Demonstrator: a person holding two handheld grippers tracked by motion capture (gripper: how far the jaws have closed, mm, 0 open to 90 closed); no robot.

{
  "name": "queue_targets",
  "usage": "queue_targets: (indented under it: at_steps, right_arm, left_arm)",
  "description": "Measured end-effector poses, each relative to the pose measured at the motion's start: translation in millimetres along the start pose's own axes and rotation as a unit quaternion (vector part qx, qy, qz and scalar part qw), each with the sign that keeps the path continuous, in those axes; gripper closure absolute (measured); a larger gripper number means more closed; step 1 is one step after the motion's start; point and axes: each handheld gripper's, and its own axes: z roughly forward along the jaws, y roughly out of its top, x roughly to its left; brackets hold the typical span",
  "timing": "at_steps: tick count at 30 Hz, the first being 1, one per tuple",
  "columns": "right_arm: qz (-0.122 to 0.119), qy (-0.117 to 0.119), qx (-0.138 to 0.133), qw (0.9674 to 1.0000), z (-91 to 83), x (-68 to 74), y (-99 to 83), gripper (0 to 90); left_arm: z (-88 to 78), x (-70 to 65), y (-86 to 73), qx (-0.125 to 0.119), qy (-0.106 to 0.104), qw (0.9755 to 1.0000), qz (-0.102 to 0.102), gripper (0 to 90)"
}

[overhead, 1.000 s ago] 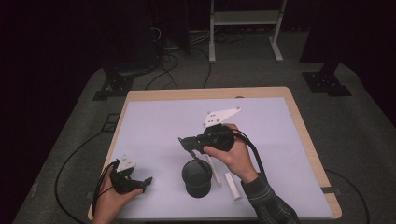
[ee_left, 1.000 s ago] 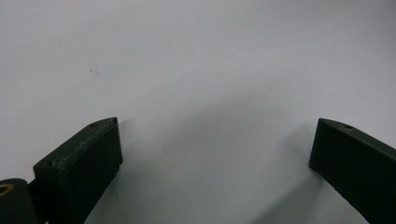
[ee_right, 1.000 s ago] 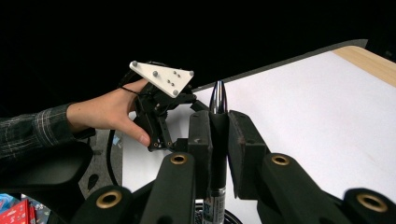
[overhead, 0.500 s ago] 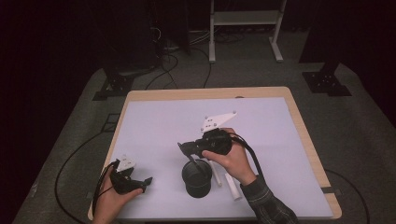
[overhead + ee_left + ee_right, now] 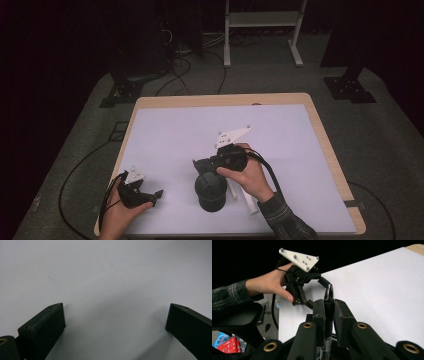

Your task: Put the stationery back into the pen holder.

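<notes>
My right gripper (image 5: 199,166) hangs just above the mouth of a black cylindrical cup (image 5: 210,192) near the table's front middle. In the right gripper view, the right gripper (image 5: 329,307) is shut on a black pen (image 5: 328,293) whose pointed tip sticks up past the jaws. My left gripper (image 5: 158,194) rests on the white tabletop (image 5: 175,135) at the front left, jaws wide apart. In the left gripper view, the left gripper (image 5: 113,317) is open with bare table between its jaws. The right gripper view shows the left gripper (image 5: 322,281) farther off, held by a hand.
Two white stick-like items (image 5: 246,198) lie on the table just right of the cup, under the right wrist. A wooden rim (image 5: 327,150) borders the white surface. Cables trail from both grippers; stands and cables occupy the dark floor behind the table.
The right gripper has shifted slightly left and toward the front edge, coming over the black cup with the pen. The left gripper has stayed put.
</notes>
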Motion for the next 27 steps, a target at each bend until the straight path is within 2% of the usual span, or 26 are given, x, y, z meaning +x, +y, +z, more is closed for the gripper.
queue_targets:
  at_steps: [15,27]
  right_arm:
    - [0.001,-0.009,0.031,0.9995,-1.8,0.7,-4.4,79.5]
    - [0.006,-0.007,0.053,0.9985,5.6,-0.7,-13.8,79.5]
  left_arm:
    - [0.0,0.1,0.0,0.0,0.0,1.0,0.0,1.4]
    - [0.2,-0.2,0.0,-0.001,0.0,1.0,-0.002,1.4]
